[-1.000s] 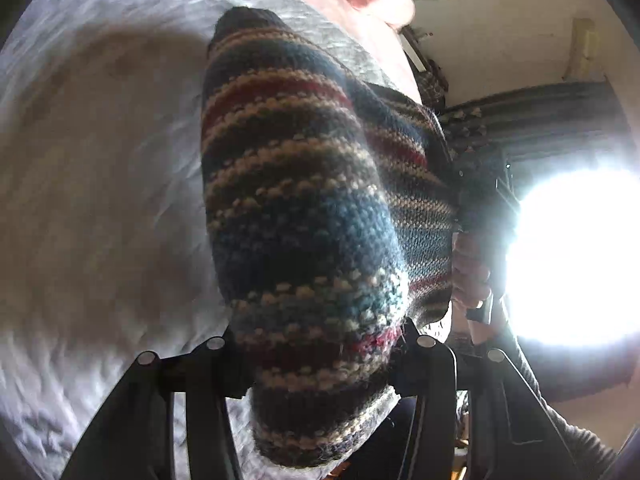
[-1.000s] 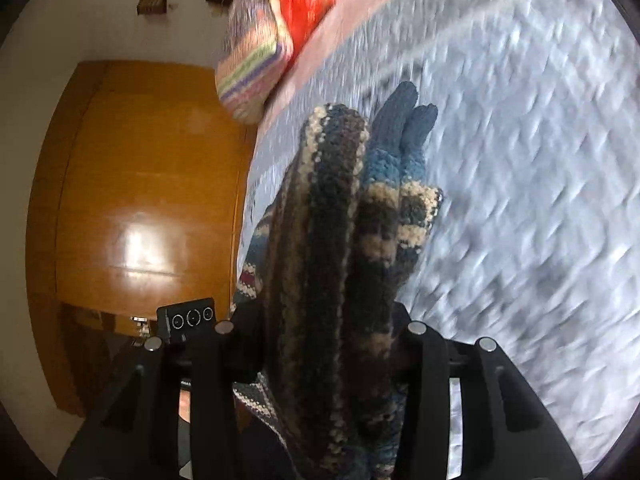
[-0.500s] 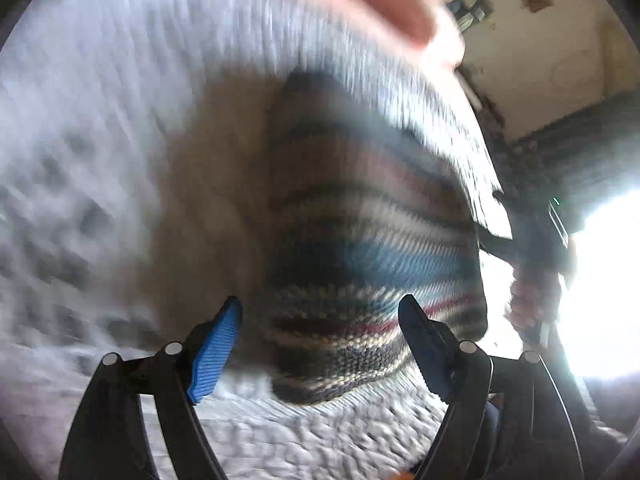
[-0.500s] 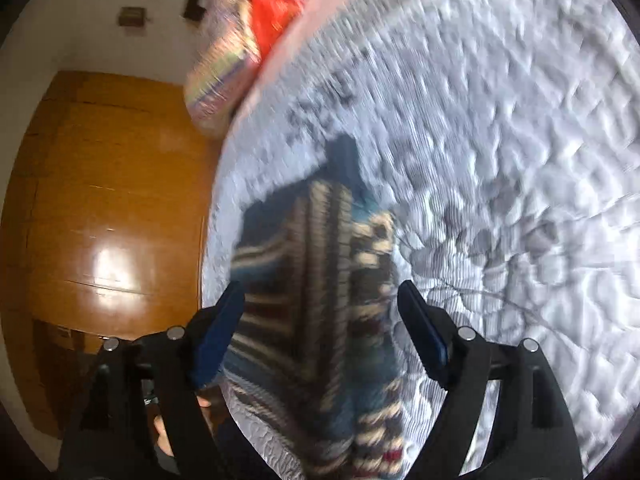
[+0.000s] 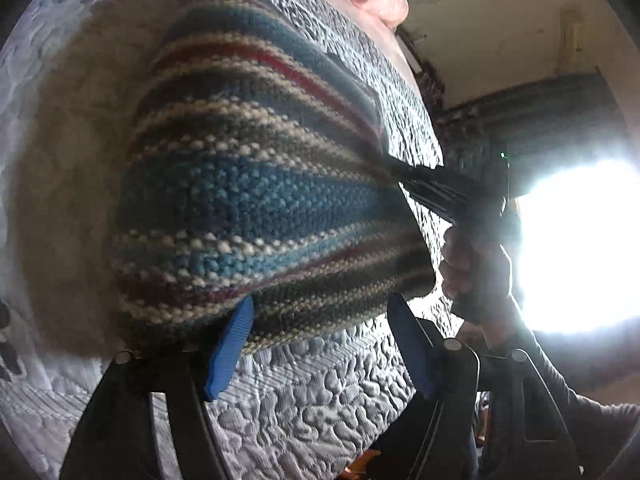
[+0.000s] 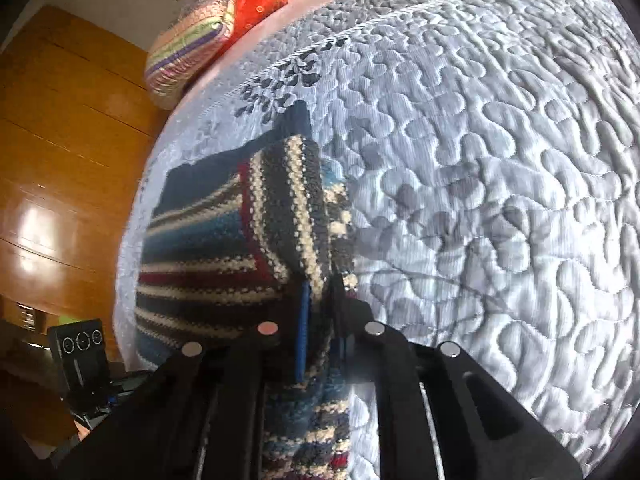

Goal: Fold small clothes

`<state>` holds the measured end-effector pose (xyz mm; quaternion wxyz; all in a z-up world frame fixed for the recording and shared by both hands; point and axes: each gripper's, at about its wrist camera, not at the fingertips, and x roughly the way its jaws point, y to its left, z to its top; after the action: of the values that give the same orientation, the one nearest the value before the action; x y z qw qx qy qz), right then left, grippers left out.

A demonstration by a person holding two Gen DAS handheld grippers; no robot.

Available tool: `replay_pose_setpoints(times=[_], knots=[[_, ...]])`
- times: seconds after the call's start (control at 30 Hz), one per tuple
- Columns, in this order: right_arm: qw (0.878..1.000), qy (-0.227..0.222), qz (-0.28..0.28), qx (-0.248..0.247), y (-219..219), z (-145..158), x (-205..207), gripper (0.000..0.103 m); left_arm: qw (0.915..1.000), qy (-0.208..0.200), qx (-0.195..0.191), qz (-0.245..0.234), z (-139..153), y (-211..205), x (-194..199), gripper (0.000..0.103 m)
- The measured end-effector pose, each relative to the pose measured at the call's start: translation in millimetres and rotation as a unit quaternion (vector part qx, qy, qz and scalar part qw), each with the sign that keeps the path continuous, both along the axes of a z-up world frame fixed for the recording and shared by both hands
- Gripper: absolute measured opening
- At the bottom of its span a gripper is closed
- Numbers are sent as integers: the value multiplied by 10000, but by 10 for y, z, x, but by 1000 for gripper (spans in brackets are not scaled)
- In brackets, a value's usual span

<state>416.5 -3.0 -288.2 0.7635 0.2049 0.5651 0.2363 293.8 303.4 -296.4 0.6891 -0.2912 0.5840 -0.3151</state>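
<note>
Now striped knit garment (image 5: pixel 248 200) on quilt (image 6: pixel 500 160); right hand-held gripper (image 6: pixel 320 312) pinching it, left hand-held gripper (image 5: pixel 320 340) released.

Blown-out window (image 5: pixel 576 240) glare right; knit (image 5: pixel 248 200) softly blurred; fisheye-bent dark corners.

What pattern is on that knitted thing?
Knitted garment: blue, cream, grey and red stripes; clearest in left wrist view.

Both wrist views look closely, from opposite sides, at one striped knit (image 5: pixel 256 200) (image 6: pixel 224 248).
</note>
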Motion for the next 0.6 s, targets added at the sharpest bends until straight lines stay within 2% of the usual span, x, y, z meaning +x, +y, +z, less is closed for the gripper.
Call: replay_pose_setpoints(times=[0.03, 0.1, 0.17, 0.2, 0.27, 0.33, 0.37, 0.4, 0.43, 0.47, 0.53, 0.6], knots=[[9999, -59, 24, 83, 8, 72, -7, 17, 9999, -11, -115, -1, 96, 42, 24, 69], [9994, -319, -51, 120, -41, 267, -19, 17, 9982, -350, -475, 86, 397, 238, 115, 70], [9979, -607, -79, 229, -117, 522, -11, 17, 9963, -636, -532, 240, 553, 321, 320, 71], [9978, -608, 52, 262, -72, 576, 31, 17, 9958, -665, -531, 332, 583, 381, 496, 71], [9984, -457, 277, 164, 67, 540, 141, 17, 9959, -655, -464, 415, 552, 409, 769, 71], [9984, -220, 496, -152, 212, 373, 256, 18, 9980, -463, -120, 408, 388, 342, 1081, 71], [9976, -90, 554, -414, 265, 250, 326, 14, 9986, -317, -76, 408, 284, 319, 1185, 71], [9967, 18, 581, -562, 307, 139, 378, 5, 9992, -136, -24, 387, 126, 281, 1271, 69], [9964, 79, 590, -610, 292, 24, 419, 5, 9993, -86, 30, 372, 46, 330, 1312, 64], [9967, 94, 582, -563, 269, 4, 436, 4, 9993, -85, 64, 366, 2, 312, 1317, 64], [9968, 46, 589, -544, 225, 118, 400, 5, 9993, -126, 178, 311, 85, 314, 1283, 64], [9966, -145, 661, -477, 222, 312, 251, 13, 9989, -349, 169, 246, 290, 312, 1167, 64]])
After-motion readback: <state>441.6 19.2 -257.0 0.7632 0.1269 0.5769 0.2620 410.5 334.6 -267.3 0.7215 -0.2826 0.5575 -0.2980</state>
